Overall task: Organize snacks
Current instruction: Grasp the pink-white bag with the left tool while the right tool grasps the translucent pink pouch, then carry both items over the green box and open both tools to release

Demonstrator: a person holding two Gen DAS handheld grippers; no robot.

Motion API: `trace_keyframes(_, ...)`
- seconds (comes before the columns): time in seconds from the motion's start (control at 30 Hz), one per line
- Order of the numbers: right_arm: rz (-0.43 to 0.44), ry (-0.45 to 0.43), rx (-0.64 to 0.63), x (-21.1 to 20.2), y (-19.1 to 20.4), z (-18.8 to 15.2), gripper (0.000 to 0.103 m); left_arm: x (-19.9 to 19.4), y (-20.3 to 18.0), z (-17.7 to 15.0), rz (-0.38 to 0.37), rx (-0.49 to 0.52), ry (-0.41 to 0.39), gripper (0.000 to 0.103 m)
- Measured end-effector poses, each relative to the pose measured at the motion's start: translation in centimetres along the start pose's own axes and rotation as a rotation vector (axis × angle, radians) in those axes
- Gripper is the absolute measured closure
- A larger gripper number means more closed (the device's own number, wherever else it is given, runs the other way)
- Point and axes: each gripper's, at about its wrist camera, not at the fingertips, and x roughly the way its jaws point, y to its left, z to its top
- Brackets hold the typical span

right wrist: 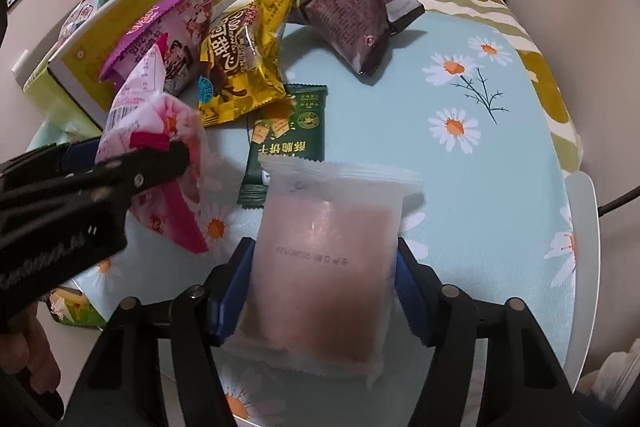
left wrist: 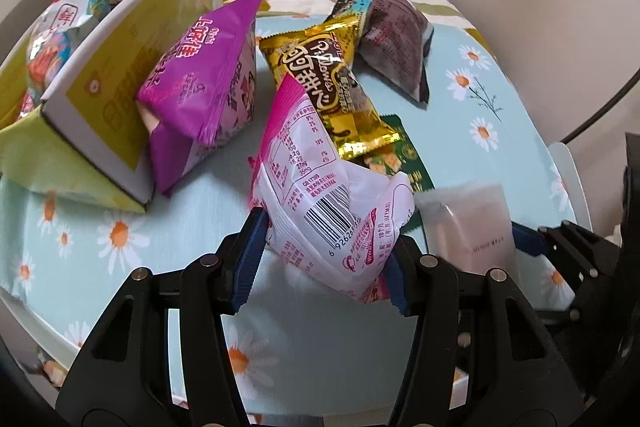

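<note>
My pink pack (left wrist: 340,211) covers the near end of the gold pack (left wrist: 328,83) and most of the green pack (left wrist: 412,163). Box (left wrist: 96,95) is cut by the left edge, and the snacks inside are only partly seen. The frosted pack (right wrist: 320,259) is blurred, its print unreadable, and it hides the green pack's near end. The hand (right wrist: 28,359) is cut off at the bottom left.

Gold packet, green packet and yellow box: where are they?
gold packet (right wrist: 240,67), right wrist view, middle of wrapper.
green packet (right wrist: 298,131), right wrist view, printed front.
yellow box (left wrist: 132,67), left wrist view, side wall.
</note>
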Motion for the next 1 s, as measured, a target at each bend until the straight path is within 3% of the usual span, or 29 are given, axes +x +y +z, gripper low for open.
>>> trace_keyframes(0.3, 0.012, -0.053, 0.029, -2.9, -1.7, 0.3, 0.045, -3.2, -1.5, 0.2, -0.035, 0.026, -0.042, 0.054)
trace_keyframes(0.57, 0.045, -0.166, 0.054, -6.9, -2.5, 2.7, 0.046, -8.3, -1.3, 2.9, -0.041, 0.004, -0.167, 0.054)
trace_keyframes(0.8, 0.131, -0.267, 0.021, -10.4, -1.0, 7.1, 0.046, -12.8, 2.5, 5.8, -0.011, -0.067, -0.281, 0.054)
trace_keyframes(1.0, 0.208, -0.321, -0.053, -12.9, 2.9, 11.8, 0.046, -15.1, 7.8, 8.7, 0.021, -0.118, -0.344, 0.054)
